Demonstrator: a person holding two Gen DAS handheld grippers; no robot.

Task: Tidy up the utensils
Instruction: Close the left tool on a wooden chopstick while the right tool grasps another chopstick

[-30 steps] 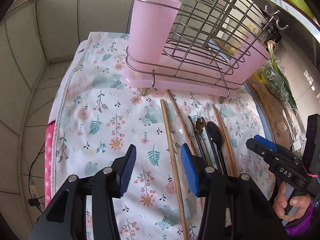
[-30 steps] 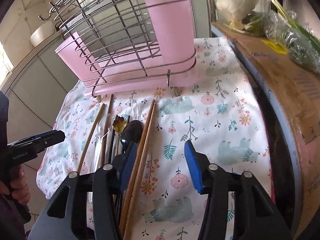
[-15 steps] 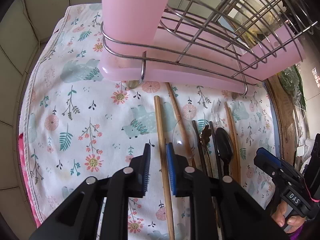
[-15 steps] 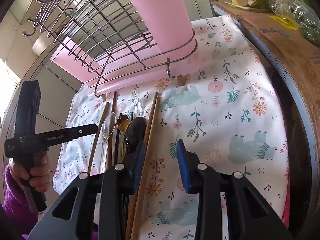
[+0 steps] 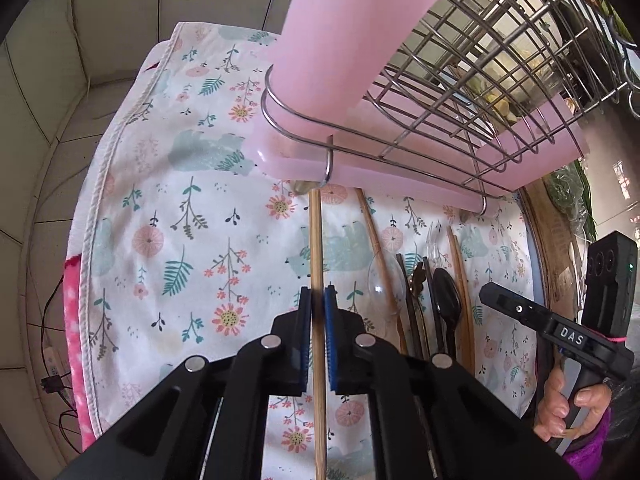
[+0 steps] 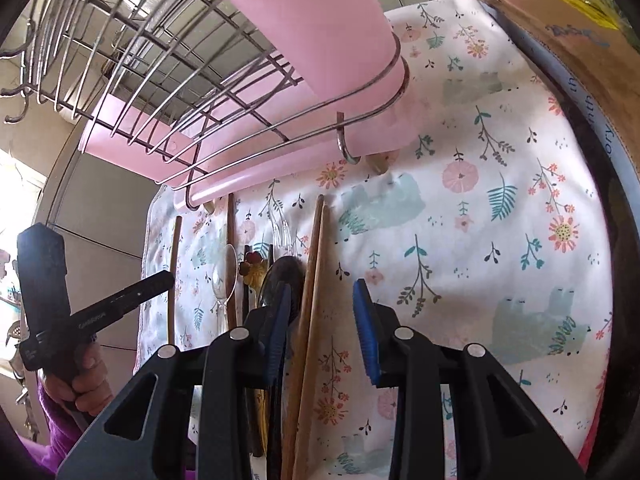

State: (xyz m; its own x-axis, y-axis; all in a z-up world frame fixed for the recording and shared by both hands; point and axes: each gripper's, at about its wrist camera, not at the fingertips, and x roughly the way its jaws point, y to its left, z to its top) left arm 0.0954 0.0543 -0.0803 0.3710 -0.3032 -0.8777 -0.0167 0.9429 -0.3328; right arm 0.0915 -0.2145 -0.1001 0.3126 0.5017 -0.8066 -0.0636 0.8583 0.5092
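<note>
Several utensils lie side by side on a floral cloth (image 5: 180,220) in front of a wire rack (image 5: 480,80) that carries a tall pink utensil cup (image 5: 352,40). My left gripper (image 5: 317,312) is closing, with the leftmost wooden chopstick (image 5: 315,240) between its blue pads, which meet the stick's sides. My right gripper (image 6: 322,320) is partly open and straddles a pair of wooden chopsticks (image 6: 314,256). Its left pad is beside them and its right pad stands apart. A clear spoon (image 5: 378,280), a black spoon (image 5: 446,292) and a clear fork (image 5: 432,240) lie between the two.
The pink drip tray (image 5: 360,176) under the rack sits just past the utensil tips. A cardboard box (image 6: 580,40) and bagged greens (image 5: 568,188) border the cloth on the right. The cloth's left edge overhangs a pink dotted layer (image 5: 74,320), with tiled floor below.
My left gripper shifted over the leftmost chopstick and its jaws came together around it. My right gripper narrowed and dropped closer over the pair of chopsticks.
</note>
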